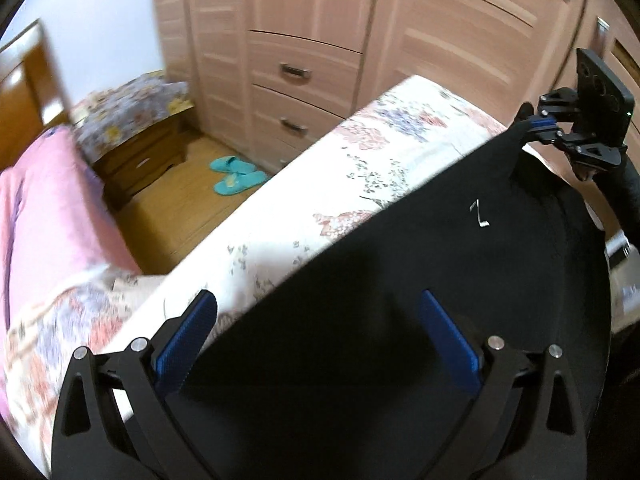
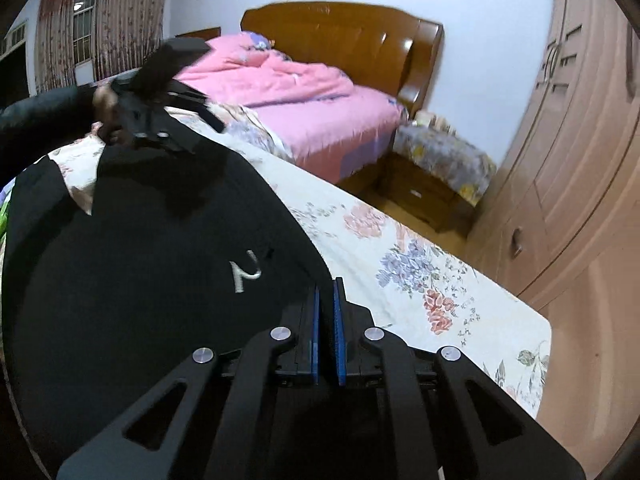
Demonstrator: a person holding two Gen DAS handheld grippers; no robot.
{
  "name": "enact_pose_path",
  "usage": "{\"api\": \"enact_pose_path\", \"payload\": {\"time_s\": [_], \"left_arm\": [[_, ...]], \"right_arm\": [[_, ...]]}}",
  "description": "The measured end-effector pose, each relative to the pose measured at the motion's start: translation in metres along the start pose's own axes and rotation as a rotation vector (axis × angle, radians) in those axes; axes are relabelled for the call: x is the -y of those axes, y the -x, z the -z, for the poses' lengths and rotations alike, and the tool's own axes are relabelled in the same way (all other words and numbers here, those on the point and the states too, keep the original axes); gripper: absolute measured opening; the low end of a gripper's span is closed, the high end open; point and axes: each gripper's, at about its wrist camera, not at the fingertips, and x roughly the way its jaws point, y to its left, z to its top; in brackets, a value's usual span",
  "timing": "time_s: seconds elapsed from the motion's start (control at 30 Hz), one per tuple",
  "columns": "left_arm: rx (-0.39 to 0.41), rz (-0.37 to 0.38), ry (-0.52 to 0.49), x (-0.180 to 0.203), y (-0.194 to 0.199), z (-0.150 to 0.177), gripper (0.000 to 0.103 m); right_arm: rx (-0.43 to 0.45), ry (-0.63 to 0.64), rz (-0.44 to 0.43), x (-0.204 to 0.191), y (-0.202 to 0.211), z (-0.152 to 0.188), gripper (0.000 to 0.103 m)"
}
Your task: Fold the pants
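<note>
The black pants (image 1: 420, 280) with a small white logo (image 1: 478, 214) lie on a floral bedsheet (image 1: 360, 168). My left gripper (image 1: 316, 308) is open, its blue pads wide apart just above the pants' near edge, holding nothing. In the right wrist view the pants (image 2: 140, 272) fill the left side. My right gripper (image 2: 327, 292) is shut on the pants' edge, pads pinched nearly together. It shows in the left wrist view (image 1: 538, 124) at the far corner, lifting the cloth into a peak. The left gripper also shows in the right wrist view (image 2: 208, 120), blurred.
A bed with a pink quilt (image 2: 288, 80) and a wooden headboard (image 2: 344, 32) lies beyond. A nightstand under a floral cover (image 1: 132, 116) stands by the pink wardrobe (image 1: 320, 40). Teal slippers (image 1: 236, 174) lie on the wooden floor. The sheet's edge (image 2: 536, 320) drops off toward the wardrobe.
</note>
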Motion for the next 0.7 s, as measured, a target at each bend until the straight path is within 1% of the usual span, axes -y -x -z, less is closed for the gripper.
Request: {"api": "enact_pose_path", "payload": {"time_s": [0.03, 0.07, 0.13, 0.2, 0.23, 0.27, 0.33, 0.37, 0.4, 0.43, 0.47, 0.5, 0.53, 0.57, 0.63, 0.7], "left_arm": [[-0.004, 0.008, -0.007, -0.001, -0.001, -0.001, 0.100], [-0.011, 0.042, -0.006, -0.006, -0.003, -0.002, 0.100], [-0.043, 0.140, 0.026, -0.016, -0.010, 0.001, 0.099], [-0.100, 0.214, 0.068, -0.022, -0.020, 0.011, 0.077], [-0.121, 0.219, 0.079, -0.022, -0.025, 0.015, 0.049], [-0.129, 0.195, 0.083, -0.020, -0.025, 0.023, 0.030], [-0.081, 0.136, 0.081, -0.012, -0.010, 0.033, 0.018], [-0.030, 0.071, 0.074, -0.002, 0.008, 0.037, 0.013], [0.008, 0.018, 0.065, 0.008, 0.022, 0.040, 0.014], [0.062, -0.066, 0.046, 0.028, 0.046, 0.044, 0.014], [0.090, -0.128, 0.025, 0.044, 0.063, 0.048, 0.014], [0.125, -0.212, -0.015, 0.072, 0.085, 0.054, 0.013], [0.145, -0.264, -0.044, 0.092, 0.099, 0.058, 0.013], [0.178, -0.335, -0.077, 0.123, 0.118, 0.070, 0.013], [0.226, -0.416, -0.119, 0.185, 0.153, 0.099, 0.012], [0.250, -0.461, -0.135, 0.235, 0.172, 0.122, 0.012]], "right_arm": [[0.012, -0.002, 0.004, -0.005, 0.004, 0.000, 0.010], [0.024, -0.007, 0.007, -0.007, 0.008, 0.000, 0.010], [0.052, -0.019, 0.016, -0.011, 0.017, 0.000, 0.010], [0.069, -0.039, 0.024, -0.018, 0.024, 0.000, 0.009], [0.071, -0.047, 0.032, -0.020, 0.024, -0.001, 0.009], [0.065, -0.054, 0.036, -0.021, 0.024, 0.000, 0.009], [0.054, -0.069, 0.052, -0.023, 0.026, 0.003, 0.009], [0.054, -0.071, 0.057, -0.024, 0.028, 0.003, 0.009], [0.059, -0.074, 0.069, -0.029, 0.032, 0.003, 0.009], [0.066, -0.082, 0.074, -0.030, 0.036, 0.002, 0.009], [0.081, -0.091, 0.072, -0.034, 0.045, 0.002, 0.009], [0.101, -0.093, 0.077, -0.040, 0.057, 0.003, 0.009], [0.121, -0.089, 0.083, -0.048, 0.068, 0.004, 0.009], [0.140, -0.086, 0.085, -0.056, 0.080, 0.006, 0.009], [0.185, -0.099, 0.071, -0.075, 0.111, 0.016, 0.009], [0.209, -0.100, 0.048, -0.100, 0.140, 0.037, 0.009]]}}
